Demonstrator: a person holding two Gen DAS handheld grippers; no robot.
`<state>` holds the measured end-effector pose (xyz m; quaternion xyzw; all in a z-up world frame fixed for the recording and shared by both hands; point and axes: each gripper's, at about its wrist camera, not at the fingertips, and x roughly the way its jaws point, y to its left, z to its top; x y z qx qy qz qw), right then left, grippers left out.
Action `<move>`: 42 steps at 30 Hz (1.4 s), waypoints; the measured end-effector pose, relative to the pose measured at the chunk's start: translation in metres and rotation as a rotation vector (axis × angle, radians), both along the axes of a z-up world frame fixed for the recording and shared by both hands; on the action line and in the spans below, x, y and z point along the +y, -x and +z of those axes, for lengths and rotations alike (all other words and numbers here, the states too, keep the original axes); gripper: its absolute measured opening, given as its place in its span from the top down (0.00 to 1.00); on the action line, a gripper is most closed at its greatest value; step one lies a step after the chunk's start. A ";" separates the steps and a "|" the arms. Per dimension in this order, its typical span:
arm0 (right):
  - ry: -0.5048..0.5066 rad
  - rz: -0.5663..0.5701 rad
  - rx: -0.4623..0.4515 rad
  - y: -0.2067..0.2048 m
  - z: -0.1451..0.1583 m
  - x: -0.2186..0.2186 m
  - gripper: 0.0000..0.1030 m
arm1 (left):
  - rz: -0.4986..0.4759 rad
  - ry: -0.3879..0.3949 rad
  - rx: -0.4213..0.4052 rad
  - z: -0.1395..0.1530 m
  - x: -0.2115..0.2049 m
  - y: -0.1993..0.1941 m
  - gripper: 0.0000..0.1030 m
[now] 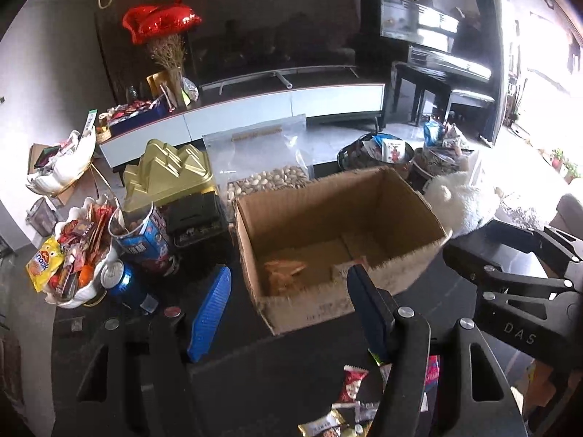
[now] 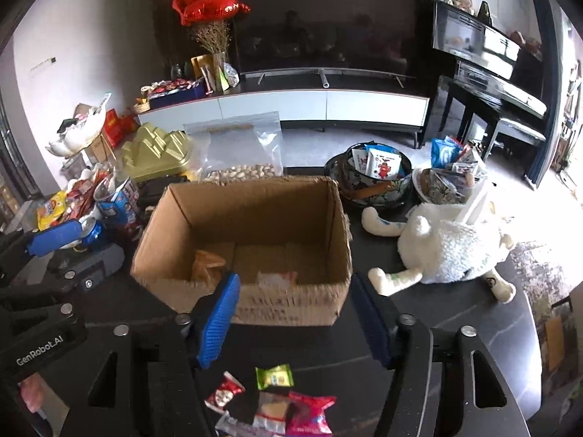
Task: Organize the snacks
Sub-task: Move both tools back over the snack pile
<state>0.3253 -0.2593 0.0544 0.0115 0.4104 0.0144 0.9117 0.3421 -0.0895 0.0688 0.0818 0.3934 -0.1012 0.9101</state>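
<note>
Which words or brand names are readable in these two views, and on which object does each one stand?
"DAS": on the black body of the right gripper, seen from the left wrist.
"GenRobot.AI": on the black body of the left gripper, seen from the right wrist.
"Snack": on the yellow packet, partly hidden.
Print on the cardboard box front and the small wrappers: too blurred to read.

Harsh blown-out daylight from the right, dim left side, fisheye-curved edges, slight motion blur.

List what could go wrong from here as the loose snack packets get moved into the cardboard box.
1. The snack packets overlap in a pile, so the open right gripper may pinch two or drag neighbours.
2. The left gripper hovers close beside it; the two could collide.
3. The cardboard box looks light; a bump might slide it.
</note>
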 end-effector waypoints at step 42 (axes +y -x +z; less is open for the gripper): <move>-0.039 -0.027 0.253 0.077 -0.119 -0.021 0.36 | -0.110 -0.011 0.308 -0.131 -0.020 0.066 0.32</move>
